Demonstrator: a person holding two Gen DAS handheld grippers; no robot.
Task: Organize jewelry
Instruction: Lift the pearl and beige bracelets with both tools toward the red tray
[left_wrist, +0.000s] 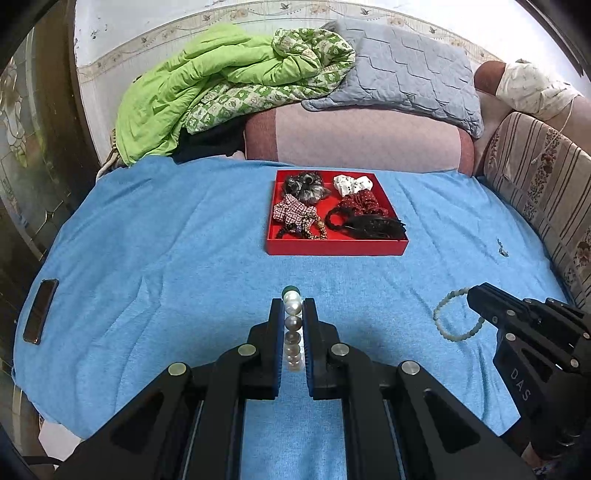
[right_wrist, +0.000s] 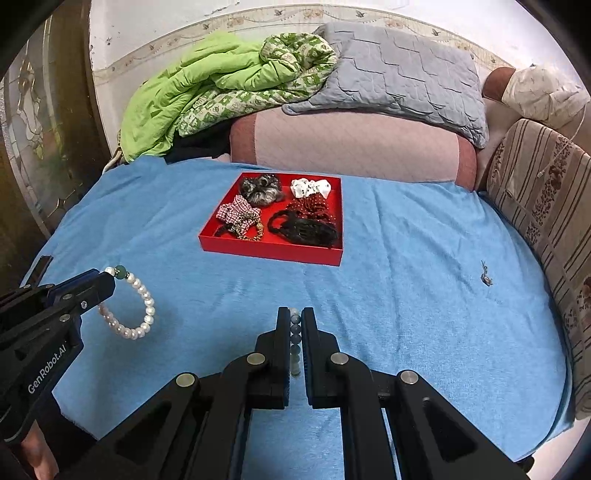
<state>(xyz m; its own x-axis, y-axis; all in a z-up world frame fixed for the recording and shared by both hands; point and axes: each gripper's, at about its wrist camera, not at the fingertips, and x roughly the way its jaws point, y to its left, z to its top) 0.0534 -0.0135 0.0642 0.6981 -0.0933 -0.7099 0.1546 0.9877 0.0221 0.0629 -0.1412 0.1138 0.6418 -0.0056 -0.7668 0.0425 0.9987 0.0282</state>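
My left gripper is shut on a white pearl bracelet with one green bead, held above the blue towel; the bracelet also shows in the right wrist view, hanging from the left gripper. My right gripper is shut on a pale green bead bracelet; in the left wrist view this bracelet hangs from the right gripper. A red tray holding several scrunchies and hair ties sits ahead, mid-bed; it also shows in the right wrist view.
A blue towel covers the bed. A black phone lies at its left edge. A small metal trinket lies on the towel at right. Green blanket, grey pillow and a striped cushion border the back and right.
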